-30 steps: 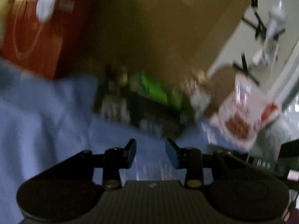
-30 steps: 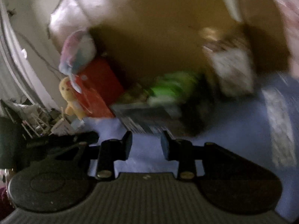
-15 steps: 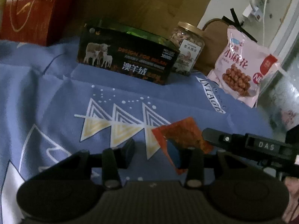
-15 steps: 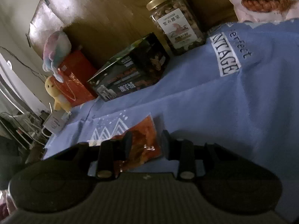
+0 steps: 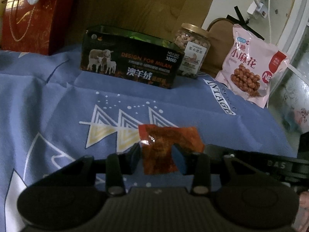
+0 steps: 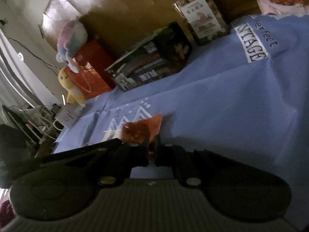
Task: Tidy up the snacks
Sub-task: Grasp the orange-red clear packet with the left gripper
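Right gripper [image 6: 152, 151]: jaws clenched on the near edge of a small red snack packet [image 6: 142, 130]; the packet sticks out forward past the fingertips, over the blue cloth [image 6: 222, 104]. Whether its far end touches the cloth cannot be told.

Left gripper [image 5: 156, 157]: jaws spread, one finger [image 5: 179, 159] either side of the same packet [image 5: 164, 147], not pressing it as far as can be seen. The right gripper's body comes in from the right, just beside it.

Far side of the cloth, left to right in the left wrist view: red gift bag [image 5: 30, 17], black box [image 5: 129, 63] with sheep printed on it, nut jar [image 5: 191, 48] with gold lid just behind the box's right end, pink snack bag [image 5: 251, 65] leaning upright. All well apart from the packet.

Right wrist view: yellow plush toy [image 6: 70, 86] at far left beside the red bag.
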The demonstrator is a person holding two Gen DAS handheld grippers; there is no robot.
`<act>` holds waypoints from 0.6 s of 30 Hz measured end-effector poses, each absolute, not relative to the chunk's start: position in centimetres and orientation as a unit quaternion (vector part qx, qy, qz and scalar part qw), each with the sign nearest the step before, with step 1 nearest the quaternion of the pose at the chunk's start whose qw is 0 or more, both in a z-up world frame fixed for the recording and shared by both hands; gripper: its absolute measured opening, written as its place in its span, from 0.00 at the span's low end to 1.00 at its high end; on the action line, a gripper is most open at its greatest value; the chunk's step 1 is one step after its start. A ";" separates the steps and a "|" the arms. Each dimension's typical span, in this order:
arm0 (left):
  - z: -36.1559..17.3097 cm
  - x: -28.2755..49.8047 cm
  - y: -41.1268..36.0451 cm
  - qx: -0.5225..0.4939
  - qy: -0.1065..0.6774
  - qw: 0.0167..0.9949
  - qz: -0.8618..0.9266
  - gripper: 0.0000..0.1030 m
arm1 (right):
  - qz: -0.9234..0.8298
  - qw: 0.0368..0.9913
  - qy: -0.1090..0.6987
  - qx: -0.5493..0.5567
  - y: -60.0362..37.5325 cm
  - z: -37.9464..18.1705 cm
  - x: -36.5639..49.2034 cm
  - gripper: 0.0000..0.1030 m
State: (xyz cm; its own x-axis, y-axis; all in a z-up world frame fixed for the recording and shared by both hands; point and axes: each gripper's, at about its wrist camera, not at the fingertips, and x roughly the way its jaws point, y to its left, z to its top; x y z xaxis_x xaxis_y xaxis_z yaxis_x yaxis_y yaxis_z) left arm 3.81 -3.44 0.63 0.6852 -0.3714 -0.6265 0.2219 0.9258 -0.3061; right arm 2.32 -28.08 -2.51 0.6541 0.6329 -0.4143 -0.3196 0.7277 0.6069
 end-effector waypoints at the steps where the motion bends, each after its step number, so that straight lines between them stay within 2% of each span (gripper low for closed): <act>1: 0.6 3.8 -3.4 -0.105 0.362 0.912 -0.164 0.36 | 0.273 0.876 0.310 0.249 -28.1 -2.4 2.2 0.05; 18: 0.6 3.5 -3.3 -0.089 0.356 0.916 -0.165 0.38 | 0.242 0.888 0.311 0.239 -27.3 -2.6 1.1 0.05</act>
State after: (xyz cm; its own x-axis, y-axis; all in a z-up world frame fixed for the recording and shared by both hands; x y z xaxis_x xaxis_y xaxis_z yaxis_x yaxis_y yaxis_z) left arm 3.55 -3.31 0.62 0.6925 -0.3658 -0.6218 0.2396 0.9296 -0.2801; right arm 1.12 -27.28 -2.61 0.6895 0.5780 -0.4364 -0.2811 0.7689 0.5743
